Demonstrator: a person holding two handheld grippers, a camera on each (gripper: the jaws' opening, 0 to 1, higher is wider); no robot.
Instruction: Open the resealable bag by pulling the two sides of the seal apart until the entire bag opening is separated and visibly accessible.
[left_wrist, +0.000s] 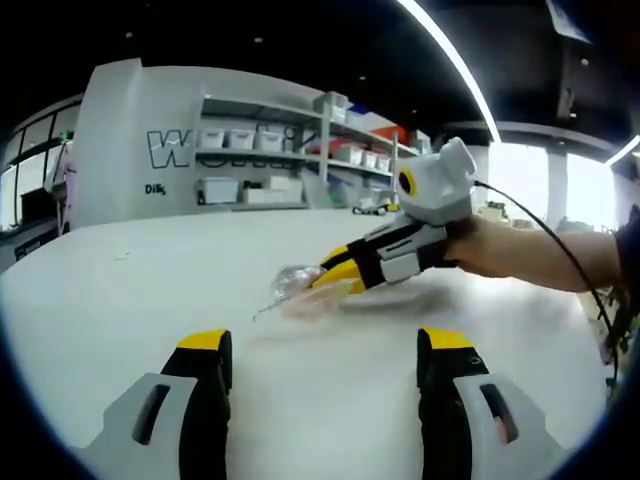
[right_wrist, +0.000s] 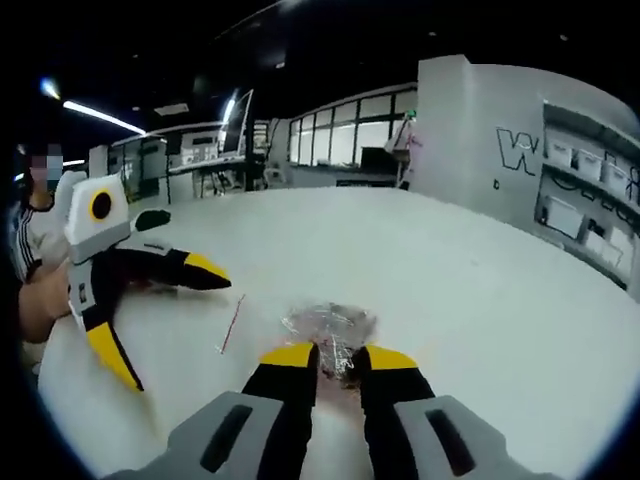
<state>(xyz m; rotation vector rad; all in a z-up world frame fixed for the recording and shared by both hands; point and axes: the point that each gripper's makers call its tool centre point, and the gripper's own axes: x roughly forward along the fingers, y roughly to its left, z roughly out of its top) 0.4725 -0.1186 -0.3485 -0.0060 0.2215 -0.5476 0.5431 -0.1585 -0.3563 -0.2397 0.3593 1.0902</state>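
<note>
A small clear resealable bag (left_wrist: 288, 284) lies crumpled on the white table (left_wrist: 130, 280). My right gripper (left_wrist: 335, 280) comes in from the right, held by a hand (left_wrist: 500, 245), its yellow tips closed on the bag's near edge. In the right gripper view the bag (right_wrist: 330, 322) sits just past my right gripper (right_wrist: 337, 357), whose jaws stand narrow with clear film pinched between them. My left gripper (left_wrist: 325, 345) hangs above the table short of the bag, jaws wide apart and empty. It also appears in the right gripper view as the left gripper (right_wrist: 165, 315), spread open.
A thin pink strip (right_wrist: 230, 325) lies on the table (right_wrist: 480, 300) between the two grippers. A grey wall with shelves of white bins (left_wrist: 260, 165) stands beyond the far edge. A seated person (right_wrist: 30, 240) is at the table's left side.
</note>
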